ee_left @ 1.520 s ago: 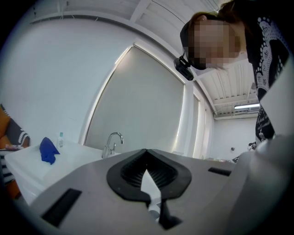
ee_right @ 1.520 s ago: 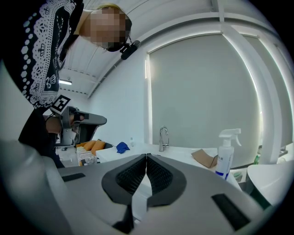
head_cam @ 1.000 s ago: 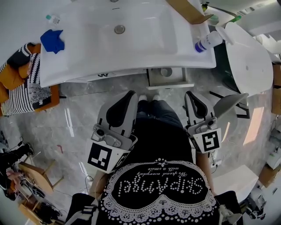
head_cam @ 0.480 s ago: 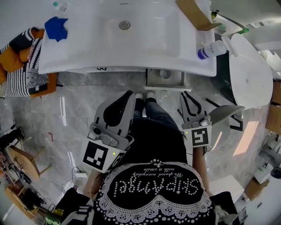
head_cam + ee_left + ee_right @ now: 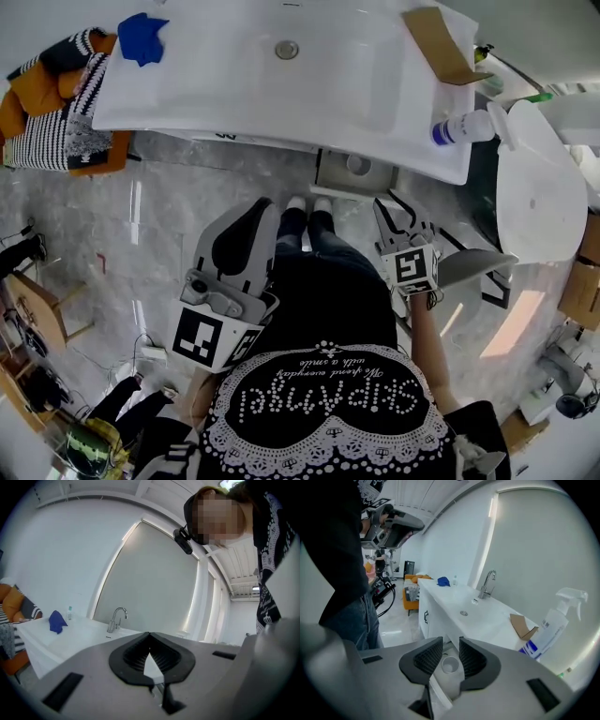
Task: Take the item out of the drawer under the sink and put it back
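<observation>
The cup (image 5: 450,664), a small white round one, sits in the drawer (image 5: 330,176) that stands pulled out under the sink (image 5: 234,84), so as I judge it the task has barely begun. The drawer is open, but the cup is not yet lifted out, and both the taking out and the putting back are left to do. My right gripper (image 5: 451,641) points down toward the drawer. Its jaws have just been opening and now stand apart with a clear gap between the ribbed pads. I see the cup through that gap, but it lies beyond the tips in the drawer, and the pads touch nothing, so this gripper is empty. It hangs near the drawer's front edge, apart from it. My left gripper (image 5: 149,634) is held off to the other side of my legs, well away from the drawer. Its jaw tips are brought together and nothing is caught between them.
</observation>
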